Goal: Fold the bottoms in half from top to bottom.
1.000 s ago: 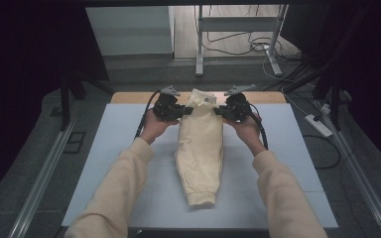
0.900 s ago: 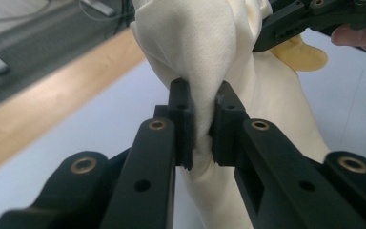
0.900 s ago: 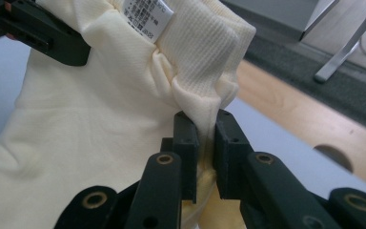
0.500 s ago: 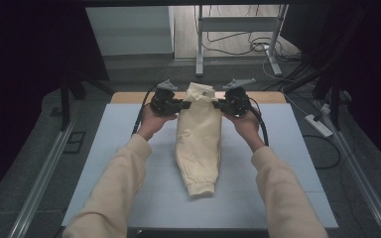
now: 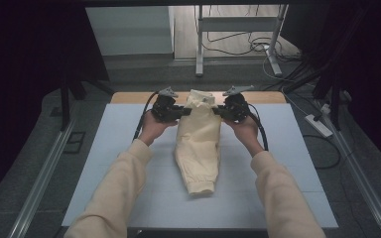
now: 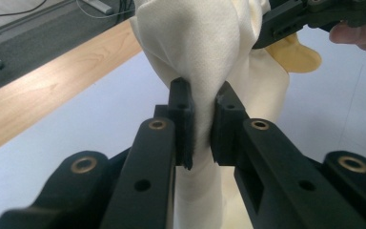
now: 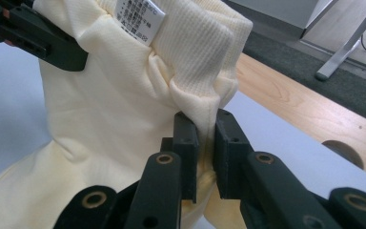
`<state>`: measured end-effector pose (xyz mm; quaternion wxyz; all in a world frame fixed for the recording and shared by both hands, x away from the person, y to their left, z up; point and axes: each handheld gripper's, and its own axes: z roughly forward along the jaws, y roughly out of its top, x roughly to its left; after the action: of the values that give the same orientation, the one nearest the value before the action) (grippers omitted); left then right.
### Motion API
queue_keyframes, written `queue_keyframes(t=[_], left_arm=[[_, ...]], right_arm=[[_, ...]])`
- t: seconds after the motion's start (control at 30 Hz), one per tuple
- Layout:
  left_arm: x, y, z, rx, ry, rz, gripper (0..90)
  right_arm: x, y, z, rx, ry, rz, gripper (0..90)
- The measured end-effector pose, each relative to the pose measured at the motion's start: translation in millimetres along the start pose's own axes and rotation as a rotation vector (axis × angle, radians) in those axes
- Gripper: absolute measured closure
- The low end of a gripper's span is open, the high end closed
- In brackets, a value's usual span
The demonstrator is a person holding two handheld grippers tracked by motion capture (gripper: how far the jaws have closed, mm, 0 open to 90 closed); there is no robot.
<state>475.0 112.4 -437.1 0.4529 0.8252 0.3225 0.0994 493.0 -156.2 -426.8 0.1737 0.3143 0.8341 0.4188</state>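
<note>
We see high view dim, dark at both sides, light falling on white table (image 5: 287, 163) centre. Gripper views bright, even, soft shadows; near black jaws slightly soft, cream garment (image 7: 124, 109) weave sharp.

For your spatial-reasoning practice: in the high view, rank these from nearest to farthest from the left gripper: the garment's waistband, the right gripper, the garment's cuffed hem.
1. Waistband, clamped beside the left gripper at the table's far end.
2. Right gripper, across the waistband, gripping its other edge.
3. Cuffed hem, at the garment's near end, toward the person.
</note>
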Motion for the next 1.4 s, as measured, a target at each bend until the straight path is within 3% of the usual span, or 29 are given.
queue_keyframes(t=[1.4], left_arm=[[-16.8, -35.6, -5.2, -0.011, -0.066, -0.023, 80.2]], right_arm=[[20.7, -31.4, -6.0, 0.0, 0.061, -0.001, 80.6]])
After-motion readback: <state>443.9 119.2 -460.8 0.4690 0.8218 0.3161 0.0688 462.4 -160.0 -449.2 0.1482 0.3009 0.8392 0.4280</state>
